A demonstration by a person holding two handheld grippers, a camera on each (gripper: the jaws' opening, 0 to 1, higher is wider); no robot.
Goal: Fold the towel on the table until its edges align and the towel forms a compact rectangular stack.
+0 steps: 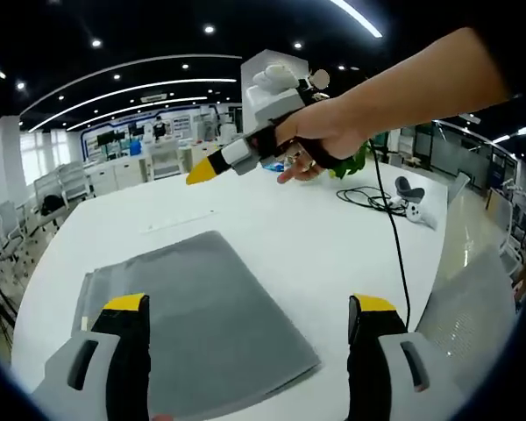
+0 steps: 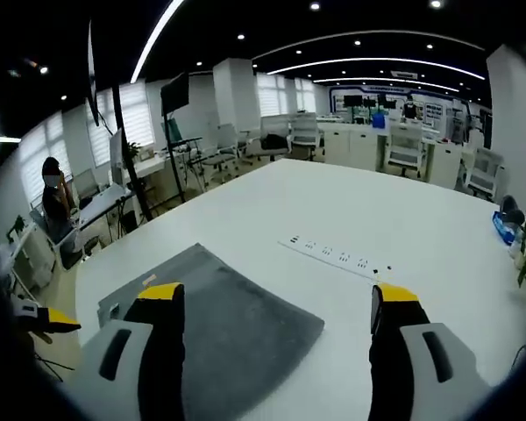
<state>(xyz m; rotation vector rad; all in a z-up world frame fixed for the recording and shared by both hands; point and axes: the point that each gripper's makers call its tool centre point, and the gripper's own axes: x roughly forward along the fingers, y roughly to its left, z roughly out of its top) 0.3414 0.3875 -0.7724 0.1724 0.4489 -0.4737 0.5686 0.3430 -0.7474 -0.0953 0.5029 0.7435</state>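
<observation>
A grey towel [image 1: 202, 324] lies flat on the white table [image 1: 272, 224] as a folded rectangle with its edges roughly in line. My left gripper [image 1: 249, 303] hovers over the towel's near part, open with nothing between its jaws. Farther back, a hand holds my right gripper [image 1: 203, 172] above the table, its yellow tips pointing left. In the right gripper view the towel [image 2: 232, 329] sits under the left jaw, and my right gripper [image 2: 279, 298] stands open and empty. A yellow tip of the left gripper [image 2: 48, 320] pokes in from the left edge.
A black cable [image 1: 377, 197] and a white device [image 1: 418, 209] lie at the table's far right, by a green plant [image 1: 352, 163]. A grey chair [image 1: 473, 307] stands off the right edge. A socket strip [image 2: 333, 254] is set into the tabletop. A person [image 2: 53, 189] sits at a distant desk.
</observation>
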